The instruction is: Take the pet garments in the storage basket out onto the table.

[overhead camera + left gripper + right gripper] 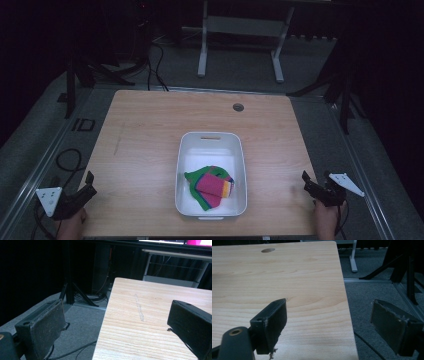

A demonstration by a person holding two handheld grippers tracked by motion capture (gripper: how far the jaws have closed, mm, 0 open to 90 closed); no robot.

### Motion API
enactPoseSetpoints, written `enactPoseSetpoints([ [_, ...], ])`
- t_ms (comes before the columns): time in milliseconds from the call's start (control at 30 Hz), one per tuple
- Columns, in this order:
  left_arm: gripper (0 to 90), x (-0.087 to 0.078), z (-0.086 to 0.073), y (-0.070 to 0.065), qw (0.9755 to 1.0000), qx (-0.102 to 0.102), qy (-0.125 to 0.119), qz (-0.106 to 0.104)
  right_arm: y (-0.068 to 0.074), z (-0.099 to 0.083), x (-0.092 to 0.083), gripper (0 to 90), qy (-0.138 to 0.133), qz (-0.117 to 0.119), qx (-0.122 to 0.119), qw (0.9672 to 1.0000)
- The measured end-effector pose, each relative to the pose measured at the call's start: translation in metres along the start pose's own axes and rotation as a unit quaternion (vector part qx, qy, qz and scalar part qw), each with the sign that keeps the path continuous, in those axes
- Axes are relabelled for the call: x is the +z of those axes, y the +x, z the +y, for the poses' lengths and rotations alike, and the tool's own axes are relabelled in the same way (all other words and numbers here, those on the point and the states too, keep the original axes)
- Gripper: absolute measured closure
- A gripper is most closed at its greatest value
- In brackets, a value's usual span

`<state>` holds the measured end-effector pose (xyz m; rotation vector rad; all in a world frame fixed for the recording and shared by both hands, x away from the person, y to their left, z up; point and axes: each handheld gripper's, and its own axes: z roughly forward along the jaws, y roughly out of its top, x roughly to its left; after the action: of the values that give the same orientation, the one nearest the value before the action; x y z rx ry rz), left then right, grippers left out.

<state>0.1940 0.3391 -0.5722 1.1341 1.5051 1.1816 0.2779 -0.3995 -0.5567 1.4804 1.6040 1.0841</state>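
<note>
Both grippers sit at the near corners of the wooden table (150,130), one in each of my hands. From above, my left gripper (90,184) rests at the near left edge and my right gripper (306,181) at the near right edge, each with jaws apart and nothing between them. Between them, well apart from either, a white bin (186,150) holds a folded multicoloured cloth (212,186). Neither gripper view takes in the bin; both look along bare wood and grey floor. Farther off, a round cable hole (238,107) marks the tabletop's far side.
</note>
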Motion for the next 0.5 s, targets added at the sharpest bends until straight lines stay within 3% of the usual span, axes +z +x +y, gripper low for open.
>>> enactPoseSetpoints([
  [300, 1.8, 0.0008, 0.0002, 0.0005, 1.0, -0.004, 0.002, -0.003, 0.0009, 0.0005, 0.0012, 14.4, 0.018, 0.012, -0.002, 0.9998],
  [333, 1.8, 0.0009, 0.0003, 0.0005, 1.0, -0.004, 0.002, -0.004, 0.0001, 0.0007, 0.0014, 14.4, 0.021, 0.023, -0.003, 0.9995],
  [367, 1.8, 0.0009, 0.0003, 0.0005, 1.0, -0.004, 0.002, -0.004, -0.0012, 0.0012, 0.0033, 14.3, 0.04, 0.06, -0.011, 0.9973],
  [500, 1.8, 0.001, 0.0004, 0.0011, 1.0, -0.006, 0.003, -0.007, -0.0019, 0.0027, 0.0085, 13.9, 0.076, 0.101, -0.038, 0.9913],
])
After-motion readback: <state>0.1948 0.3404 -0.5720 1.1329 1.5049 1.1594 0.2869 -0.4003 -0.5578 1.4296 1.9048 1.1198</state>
